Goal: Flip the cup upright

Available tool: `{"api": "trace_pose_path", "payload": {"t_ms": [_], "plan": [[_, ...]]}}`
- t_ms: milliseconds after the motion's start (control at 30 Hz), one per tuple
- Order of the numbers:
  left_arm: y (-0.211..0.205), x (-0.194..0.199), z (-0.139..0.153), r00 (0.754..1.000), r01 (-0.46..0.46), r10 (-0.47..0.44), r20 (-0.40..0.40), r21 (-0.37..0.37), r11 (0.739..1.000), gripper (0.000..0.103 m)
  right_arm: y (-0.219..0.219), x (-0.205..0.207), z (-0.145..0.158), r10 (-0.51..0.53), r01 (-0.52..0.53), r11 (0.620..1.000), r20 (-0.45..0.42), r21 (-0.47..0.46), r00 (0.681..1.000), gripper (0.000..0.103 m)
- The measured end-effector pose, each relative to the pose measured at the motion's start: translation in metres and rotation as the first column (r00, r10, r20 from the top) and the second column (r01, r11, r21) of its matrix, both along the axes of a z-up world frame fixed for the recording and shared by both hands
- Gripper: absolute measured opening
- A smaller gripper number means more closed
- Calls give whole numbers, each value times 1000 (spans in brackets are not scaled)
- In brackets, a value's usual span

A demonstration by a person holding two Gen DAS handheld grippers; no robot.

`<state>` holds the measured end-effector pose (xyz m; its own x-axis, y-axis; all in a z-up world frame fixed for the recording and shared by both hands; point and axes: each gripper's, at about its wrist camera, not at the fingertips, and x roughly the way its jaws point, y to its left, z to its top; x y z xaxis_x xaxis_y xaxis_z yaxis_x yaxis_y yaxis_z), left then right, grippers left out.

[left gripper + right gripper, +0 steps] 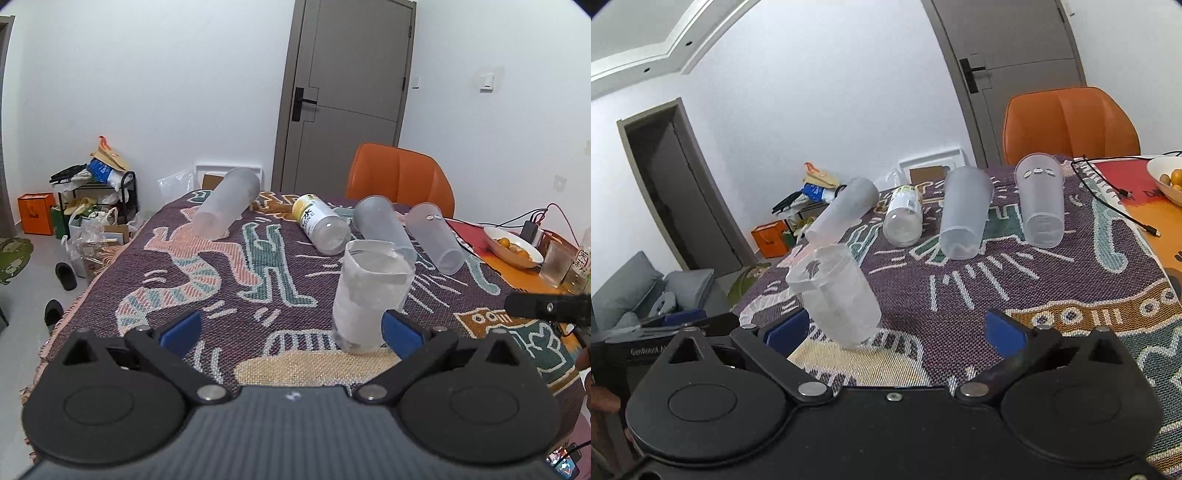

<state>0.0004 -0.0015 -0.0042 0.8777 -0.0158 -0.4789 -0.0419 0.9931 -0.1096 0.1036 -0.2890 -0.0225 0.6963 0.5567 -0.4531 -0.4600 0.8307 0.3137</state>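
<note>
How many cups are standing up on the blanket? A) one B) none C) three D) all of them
A: only the near clear cup stands with its mouth up; the frosted cups and the bottle behind it lie on their sides.

White lettering reading "GenRobot.AI", its end hidden, stands on the black body of the left gripper [650, 349]. The bottle [320, 228] lying just left of the upright cup [369, 291] carries a label with the character "水". A second bottle [583, 264] at the table's right edge, well right of that cup, shows red Chinese characters, too small to read surely.
</note>
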Motion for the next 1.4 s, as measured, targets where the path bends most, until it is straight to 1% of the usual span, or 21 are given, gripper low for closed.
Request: {"api": "trace_pose_path", "payload": {"t_ms": [167, 300, 667, 1400], "plan": [[2, 0, -1, 1000, -2, 2, -11, -3, 1000, 103, 10, -6, -2, 45, -45, 998, 3, -45, 999, 103], [3, 0, -3, 1000, -1, 1, -23, -1, 1000, 103, 15, -7, -4, 60, -59, 997, 0, -54, 998, 103], [7, 1, -6, 999, -9, 9, -35, -3, 1000, 103, 12, -5, -6, 38, -39, 998, -13, -52, 999, 103], [8, 1, -7, 999, -13, 13, -36, -1, 1000, 103, 12, -3, -8, 29, -30, 998, -18, -58, 999, 103]]}}
